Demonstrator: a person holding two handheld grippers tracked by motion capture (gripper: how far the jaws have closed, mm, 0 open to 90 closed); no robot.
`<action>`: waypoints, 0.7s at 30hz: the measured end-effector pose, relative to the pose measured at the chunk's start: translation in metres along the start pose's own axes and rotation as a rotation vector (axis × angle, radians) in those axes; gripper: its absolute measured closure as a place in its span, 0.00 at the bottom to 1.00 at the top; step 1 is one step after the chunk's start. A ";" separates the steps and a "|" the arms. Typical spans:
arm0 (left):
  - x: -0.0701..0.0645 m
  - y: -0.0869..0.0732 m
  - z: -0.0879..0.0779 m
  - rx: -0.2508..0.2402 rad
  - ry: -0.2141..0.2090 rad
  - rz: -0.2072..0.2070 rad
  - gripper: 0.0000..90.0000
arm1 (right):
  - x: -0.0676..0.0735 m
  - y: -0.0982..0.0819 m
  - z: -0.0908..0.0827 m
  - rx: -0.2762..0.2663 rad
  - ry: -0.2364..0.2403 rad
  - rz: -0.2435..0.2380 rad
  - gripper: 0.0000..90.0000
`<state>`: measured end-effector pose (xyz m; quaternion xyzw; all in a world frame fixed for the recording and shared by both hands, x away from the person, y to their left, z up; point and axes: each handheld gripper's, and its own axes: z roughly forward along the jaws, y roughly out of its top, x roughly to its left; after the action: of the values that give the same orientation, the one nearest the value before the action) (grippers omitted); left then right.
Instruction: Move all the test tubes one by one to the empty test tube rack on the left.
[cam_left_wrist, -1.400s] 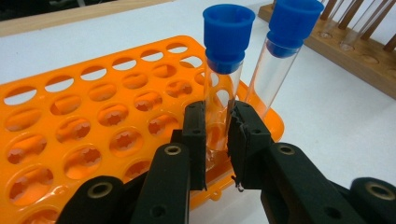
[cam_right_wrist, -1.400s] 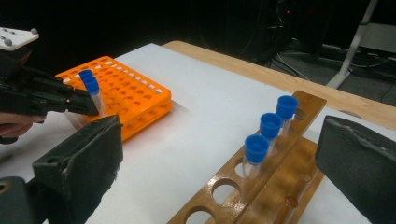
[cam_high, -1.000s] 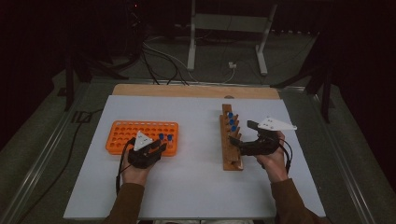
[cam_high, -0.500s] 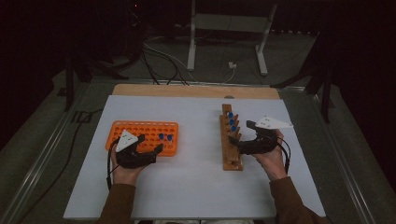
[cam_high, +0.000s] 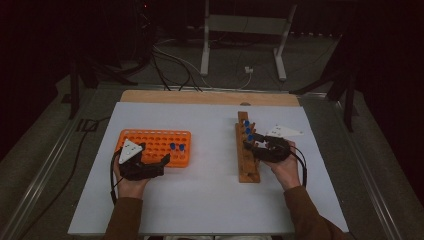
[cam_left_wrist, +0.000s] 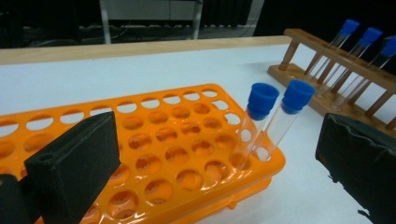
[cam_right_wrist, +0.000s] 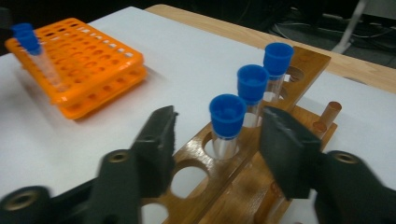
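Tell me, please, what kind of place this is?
Probably a laboratory-style recording bench in a dark room: a white tabletop holds an orange plastic tube rack and a brown wooden tube rack with blue-capped clear test tubes, while metal stand legs and loose cables lie behind.

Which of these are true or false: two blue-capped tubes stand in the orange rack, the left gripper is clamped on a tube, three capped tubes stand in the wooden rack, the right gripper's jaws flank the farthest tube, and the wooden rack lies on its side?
1. Two blue-capped tubes stand in the orange rack. True.
2. The left gripper is clamped on a tube. False: its jaws stand wide apart, nothing between them.
3. Three capped tubes stand in the wooden rack. True.
4. The right gripper flanks the farthest tube. False: the nearest tube sits between its jaws.
5. The wooden rack lies on its side. False: it stands upright.
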<state>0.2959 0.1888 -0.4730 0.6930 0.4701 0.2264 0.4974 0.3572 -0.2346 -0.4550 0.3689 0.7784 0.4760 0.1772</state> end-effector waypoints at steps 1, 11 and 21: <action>0.001 -0.001 0.000 0.004 0.002 -0.005 0.01 | 0.000 0.000 0.002 0.004 -0.003 0.001 0.58; 0.002 -0.003 0.003 0.022 0.012 -0.004 0.01 | 0.005 -0.002 0.012 0.015 -0.046 -0.052 0.84; 0.002 -0.004 0.003 0.024 0.011 -0.016 0.01 | 0.003 -0.005 0.016 0.005 -0.049 -0.046 0.85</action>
<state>0.2974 0.1899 -0.4783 0.6939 0.4811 0.2205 0.4883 0.3629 -0.2237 -0.4664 0.3629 0.7831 0.4609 0.2062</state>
